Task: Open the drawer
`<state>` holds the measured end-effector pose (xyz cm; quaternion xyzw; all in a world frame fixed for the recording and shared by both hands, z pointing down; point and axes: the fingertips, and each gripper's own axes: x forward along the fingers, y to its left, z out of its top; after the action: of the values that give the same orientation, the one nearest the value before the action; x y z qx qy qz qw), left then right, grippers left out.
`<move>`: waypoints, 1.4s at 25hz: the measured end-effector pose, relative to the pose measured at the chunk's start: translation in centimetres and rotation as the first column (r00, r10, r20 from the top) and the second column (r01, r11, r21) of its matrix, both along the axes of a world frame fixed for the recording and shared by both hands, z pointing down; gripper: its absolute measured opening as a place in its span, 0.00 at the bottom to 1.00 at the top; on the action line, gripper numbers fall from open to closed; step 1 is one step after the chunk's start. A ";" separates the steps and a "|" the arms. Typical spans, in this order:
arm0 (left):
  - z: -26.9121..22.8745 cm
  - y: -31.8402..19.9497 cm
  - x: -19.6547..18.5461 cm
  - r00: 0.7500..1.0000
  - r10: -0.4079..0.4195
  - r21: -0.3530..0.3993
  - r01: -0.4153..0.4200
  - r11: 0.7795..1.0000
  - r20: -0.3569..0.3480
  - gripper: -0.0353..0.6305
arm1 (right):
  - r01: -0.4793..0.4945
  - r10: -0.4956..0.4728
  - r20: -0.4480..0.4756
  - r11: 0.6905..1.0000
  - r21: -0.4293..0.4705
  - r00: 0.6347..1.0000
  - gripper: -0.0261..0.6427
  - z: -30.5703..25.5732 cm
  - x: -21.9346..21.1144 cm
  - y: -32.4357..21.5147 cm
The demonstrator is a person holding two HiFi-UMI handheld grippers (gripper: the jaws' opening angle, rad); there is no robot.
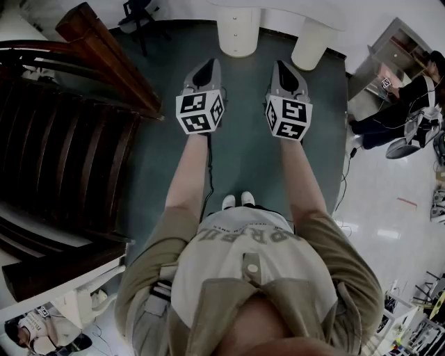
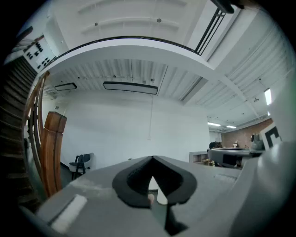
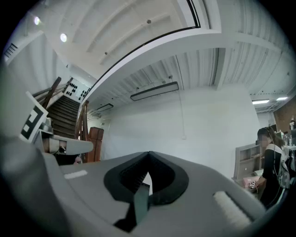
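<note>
left gripper [image 1: 205, 66] clenched, empty | right gripper [image 1: 284, 69] clenched, empty | risk: shut jaws bump the cabinet [image 1: 238, 31], gripping nothing

Dark green floor [image 1: 243, 153]. Standing on it at the far edge: a white cabinet [image 1: 238, 31] and a second white unit [image 1: 311, 43] just beside it. A dark chair [image 1: 135, 17] stands further left. The wooden staircase [image 1: 104, 55] runs along the left side. White shoes [image 1: 237, 201] are planted near the middle. Pale glossy flooring [image 1: 389, 201] adjoins on the right and carries a fan [image 1: 403, 147].

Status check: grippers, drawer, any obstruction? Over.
Left gripper shut, empty. Right gripper shut, empty. White cabinet ahead, not yet touched. Nothing seen in the way.
</note>
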<state>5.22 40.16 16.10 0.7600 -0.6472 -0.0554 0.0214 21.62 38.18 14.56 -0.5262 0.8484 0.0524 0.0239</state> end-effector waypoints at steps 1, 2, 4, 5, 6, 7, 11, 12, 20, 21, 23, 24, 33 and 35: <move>-0.1 0.0 0.0 1.000 0.000 0.001 0.000 1.000 0.000 0.06 | 0.001 -0.001 -0.002 1.000 0.001 1.000 0.04 0.0 0.0 0.1; -0.2 0.1 0.0 1.000 0.000 0.003 0.000 1.000 -0.001 0.06 | 0.001 -0.001 -0.004 1.000 0.003 1.000 0.04 0.0 -0.1 0.2; -0.4 0.2 0.0 1.000 0.001 0.007 -0.001 1.000 -0.004 0.06 | -0.003 0.003 -0.006 1.000 0.010 1.000 0.04 -0.1 0.0 0.3; -0.5 0.3 0.0 1.000 0.001 0.009 -0.001 1.000 -0.005 0.06 | -0.004 0.004 -0.006 1.000 0.013 1.000 0.04 -0.2 0.1 0.3; -0.5 0.3 0.1 1.000 0.001 0.010 -0.001 1.000 -0.007 0.06 | -0.005 0.005 -0.006 1.000 0.016 1.000 0.04 -0.2 0.1 0.4; -0.6 0.3 0.1 1.000 0.001 0.011 -0.001 1.000 -0.007 0.06 | -0.005 0.005 -0.006 1.000 0.016 1.000 0.04 -0.3 0.2 0.4; -0.2 0.1 0.2 1.000 0.000 0.003 0.000 1.000 -0.008 0.06 | -0.008 0.009 -0.011 1.000 0.016 1.000 0.04 0.0 0.3 0.3; -0.1 0.1 0.2 1.000 0.001 0.002 -0.001 1.000 -0.009 0.06 | -0.010 0.010 -0.015 1.000 0.017 1.000 0.04 0.0 0.3 0.3; 1.2 -0.5 0.9 1.000 -0.011 -0.029 0.011 1.000 -0.015 0.06 | -0.018 0.018 -0.009 1.000 -0.002 1.000 0.04 0.9 1.1 -0.3; 1.4 -0.7 1.3 1.000 -0.013 -0.033 0.012 0.999 -0.014 0.06 | -0.017 0.017 -0.002 1.000 -0.005 1.000 0.04 1.0 1.6 -0.5; 1.5 -1.1 2.1 1.000 -0.015 -0.040 0.015 0.999 -0.013 0.06 | -0.006 0.007 0.026 1.000 -0.009 1.000 0.04 0.8 2.5 -0.9; 1.5 -1.3 2.5 1.000 -0.017 -0.041 0.016 0.999 -0.012 0.06 | 0.002 -0.001 0.047 1.000 -0.007 0.999 0.04 0.6 2.9 -1.2; -1.1 -3.3 3.2 0.997 -0.076 0.008 0.075 0.997 0.027 0.25 | 0.093 -0.094 0.101 0.996 0.016 0.990 0.33 -1.4 4.6 -3.6; -1.4 -3.5 3.0 0.997 -0.080 0.014 0.079 0.997 0.025 0.33 | 0.093 -0.094 0.104 0.996 0.019 0.990 0.36 -1.5 4.9 -4.1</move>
<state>8.24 36.64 14.70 0.7344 -0.6768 -0.0508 0.0061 26.48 34.05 13.06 -0.4878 0.8693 0.0294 0.0746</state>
